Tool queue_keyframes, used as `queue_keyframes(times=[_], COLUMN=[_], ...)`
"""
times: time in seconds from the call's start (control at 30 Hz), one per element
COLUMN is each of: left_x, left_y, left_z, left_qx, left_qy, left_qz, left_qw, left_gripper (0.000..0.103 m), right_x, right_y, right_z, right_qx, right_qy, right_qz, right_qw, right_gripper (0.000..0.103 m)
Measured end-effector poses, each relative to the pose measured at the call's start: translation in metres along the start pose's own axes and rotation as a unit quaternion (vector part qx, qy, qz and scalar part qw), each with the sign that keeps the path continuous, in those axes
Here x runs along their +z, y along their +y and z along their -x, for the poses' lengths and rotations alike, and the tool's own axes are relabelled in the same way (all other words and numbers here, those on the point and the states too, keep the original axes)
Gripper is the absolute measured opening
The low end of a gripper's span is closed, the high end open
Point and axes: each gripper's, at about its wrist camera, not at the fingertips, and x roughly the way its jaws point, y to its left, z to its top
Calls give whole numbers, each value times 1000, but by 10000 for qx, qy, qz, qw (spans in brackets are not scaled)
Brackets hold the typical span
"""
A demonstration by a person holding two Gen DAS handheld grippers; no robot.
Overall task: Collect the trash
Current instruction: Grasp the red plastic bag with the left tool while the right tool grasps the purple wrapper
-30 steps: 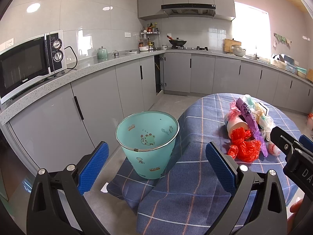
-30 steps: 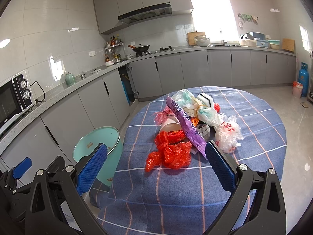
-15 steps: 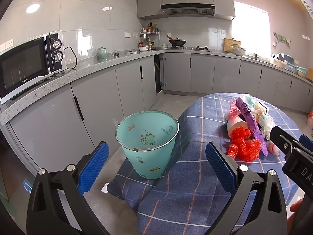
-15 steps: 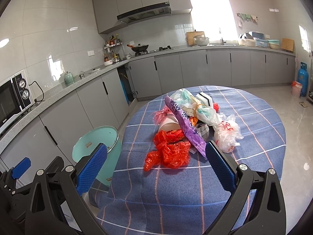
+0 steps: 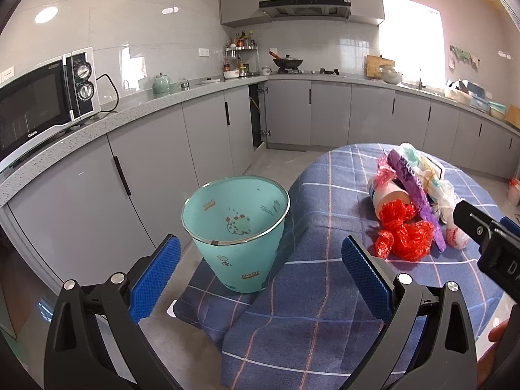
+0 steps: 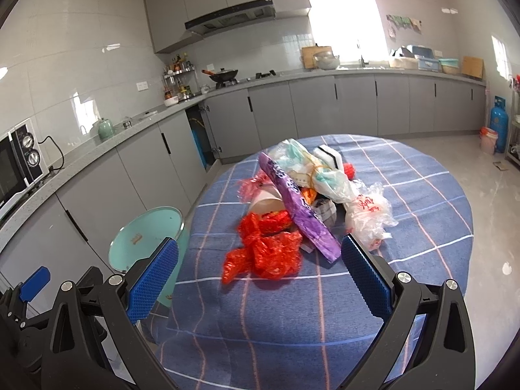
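— Above the near edge of the blue checked tablecloth: hovering with the right gripper spread wide, clasping nothing. And on the left gripper?

— Likewise gaping and empty, facing the teal bin on the floor, hard against the table's left side.

— Lying where, as to the trash?

— Heaping up mid-table, just ahead of the right pads: nearest, a red plastic bag; behind it, a purple wrapper leaning over a paper cup; to the right, a clear bag.

— Approaching how, judging from this?

— Probably advancing low on the red plastic bag first, pinching its bunched middle rather than a loose tail, and avoiding snagging the cloth.

— Pointing which way?

— Running diagonally along the purple wrapper's long axis, far-left to near-right, with the near end aiming at the right pad; stretching crosswise along the red plastic bag, trailing a tail toward the bin side.
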Motion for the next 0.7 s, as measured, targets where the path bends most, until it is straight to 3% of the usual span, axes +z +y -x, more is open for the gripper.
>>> queue_keyframes(times=[0.27, 0.37, 0.43, 0.53, 0.63, 0.7], left_x=[-4, -4, -3, 2, 7, 10], left_y=[-17, -28, -38, -53, -73, -83], left_z=[-36, -53, -63, -71, -81, -90], left_qx=[-369, -574, -776, -966, -1276, -1497], left_qy=[347, 500, 586, 568, 577, 691], left_qz=[25, -95, -176, -356, -576, -629], left_qw=[9987, 9971, 9951, 9931, 9885, 9843], left_gripper=[97, 97, 96, 95, 87, 86], right_x=[1, 3, 6, 14, 21, 25], right_y=[-47, -69, -79, -88, -92, -93], right_z=[-22, -33, -41, -56, -69, -79], right_qx=[-270, -374, -334, -246, -22, 197], right_qy=[57, 113, 182, 317, 418, 523], right_qz=[-132, -178, -155, -59, 66, 110], right_qw=[9995, 9991, 9992, 9992, 9991, 9984], right_gripper=[99, 94, 73, 59, 48, 46])
